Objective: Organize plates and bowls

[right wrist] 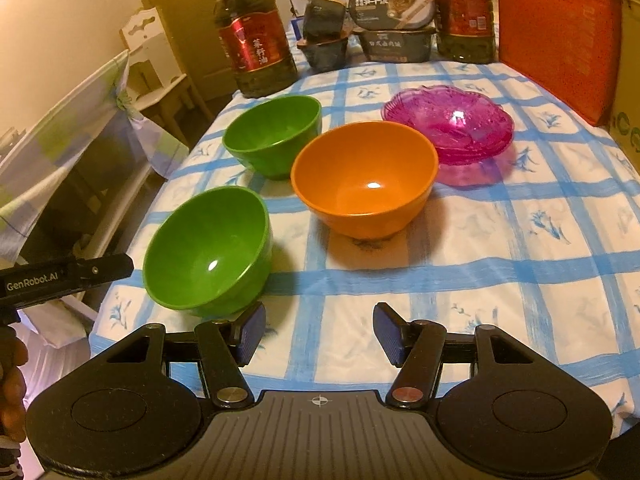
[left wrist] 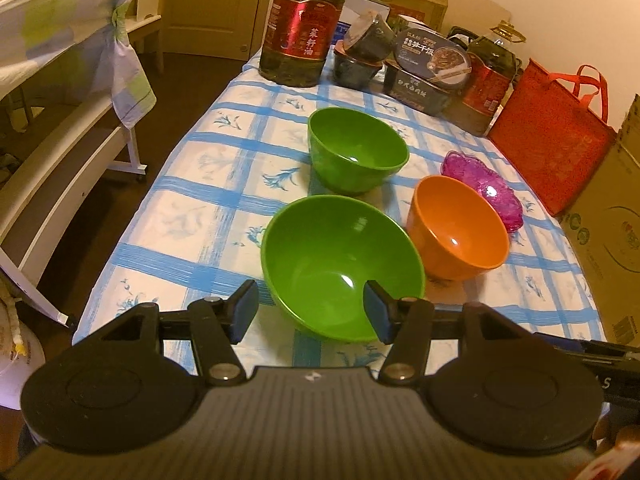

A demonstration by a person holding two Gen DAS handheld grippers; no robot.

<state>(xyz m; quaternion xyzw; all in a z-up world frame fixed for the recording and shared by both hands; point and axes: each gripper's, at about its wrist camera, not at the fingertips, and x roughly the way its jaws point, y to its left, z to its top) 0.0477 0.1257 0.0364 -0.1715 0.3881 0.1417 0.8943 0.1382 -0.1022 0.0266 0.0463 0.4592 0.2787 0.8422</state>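
Observation:
A near green bowl (left wrist: 340, 256) (right wrist: 208, 252), a far green bowl (left wrist: 356, 150) (right wrist: 274, 134), an orange bowl (left wrist: 458, 226) (right wrist: 364, 178) and a stack of pink clear plates (left wrist: 486, 188) (right wrist: 450, 126) stand on the blue-checked tablecloth (left wrist: 192, 216) (right wrist: 500, 248). My left gripper (left wrist: 310, 312) is open and empty; its jaws straddle the near rim of the near green bowl, right pad over the bowl's inside. My right gripper (right wrist: 320, 334) is open and empty, above the cloth near the front edge, right of the near green bowl.
Two large oil bottles (left wrist: 300, 24) (left wrist: 486, 80), stacked food boxes (left wrist: 428, 68) and dark tubs (left wrist: 360, 56) line the table's far end. A red bag (left wrist: 552, 132) and a cardboard box (left wrist: 612, 232) stand along the right side. A white bench (left wrist: 60, 152) is at the left.

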